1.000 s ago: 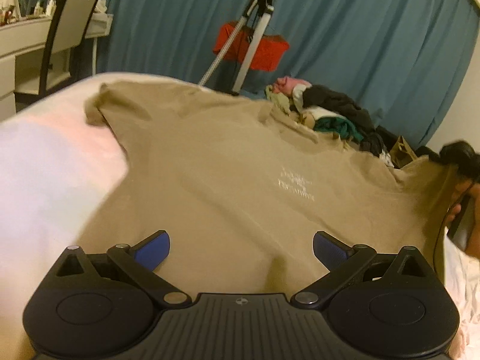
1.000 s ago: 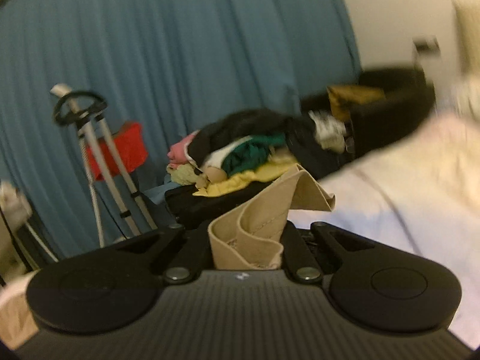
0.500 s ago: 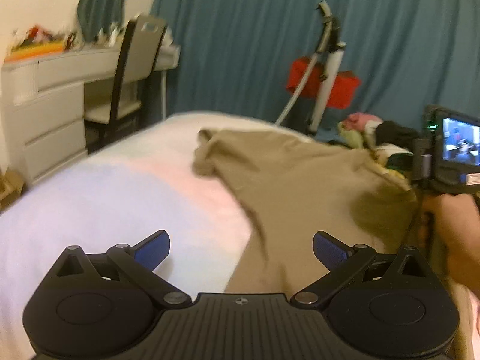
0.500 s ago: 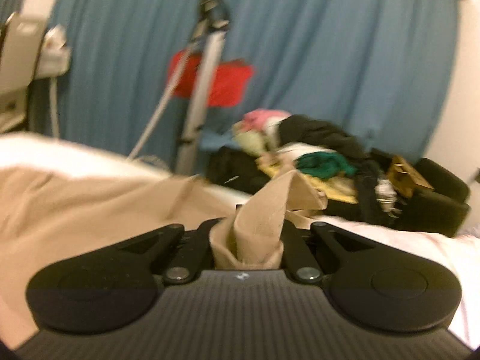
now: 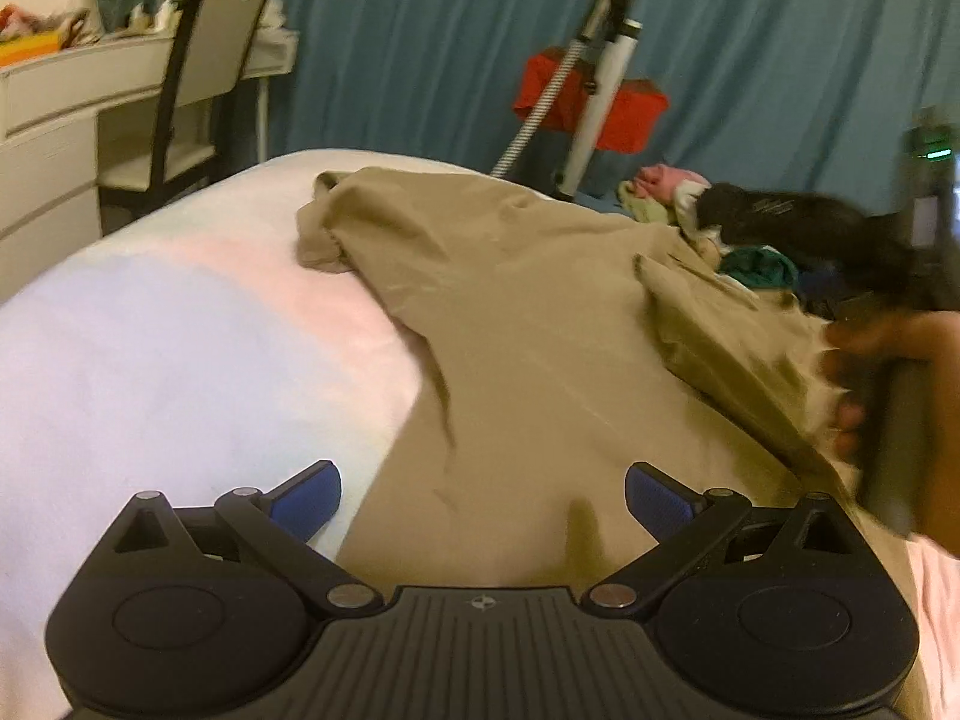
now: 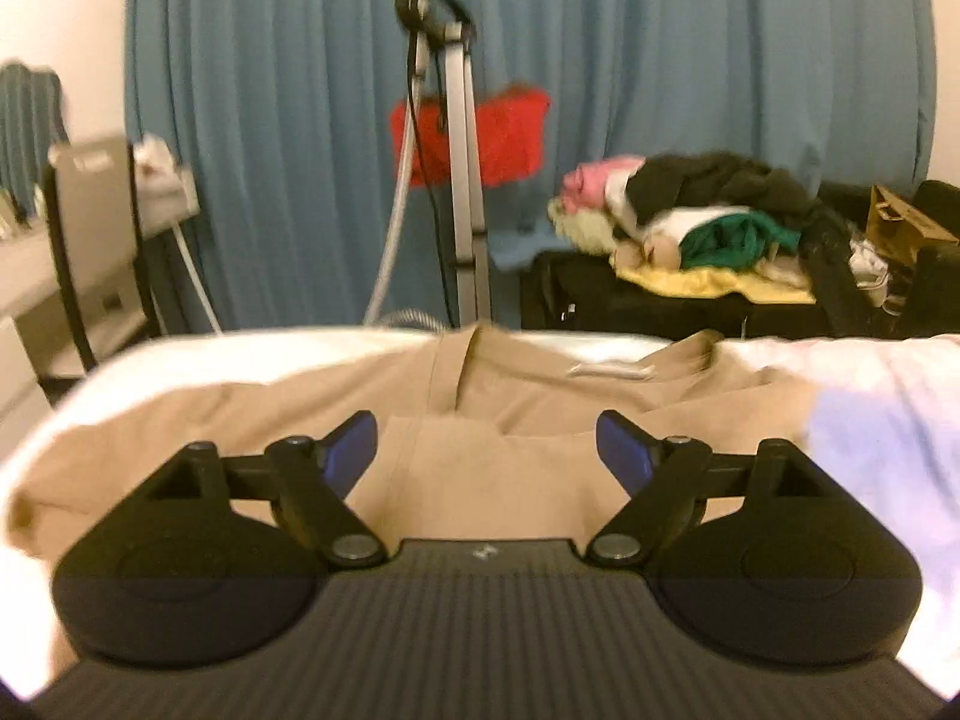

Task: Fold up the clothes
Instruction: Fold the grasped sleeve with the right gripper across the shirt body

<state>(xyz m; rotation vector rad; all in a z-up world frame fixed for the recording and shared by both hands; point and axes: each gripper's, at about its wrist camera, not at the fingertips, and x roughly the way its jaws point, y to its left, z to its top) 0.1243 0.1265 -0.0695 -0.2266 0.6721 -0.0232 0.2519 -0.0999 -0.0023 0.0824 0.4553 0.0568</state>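
My left camera looks low along the bed [image 5: 150,360] from its near edge, tilted down, toward the far curtain [image 5: 420,42]. My right camera sits close over the tan shirt [image 6: 480,474], facing that curtain squarely. Both share shirt, curtain, chair [image 5: 198,78] and clothes pile [image 6: 708,222].

Blue curtain [image 6: 288,120], red bag [image 6: 474,132], chair [image 5: 198,78], white dresser [image 5: 48,138].

Matt tan cloth shirt [image 5: 540,330] on a smooth white sheet [image 5: 180,330].
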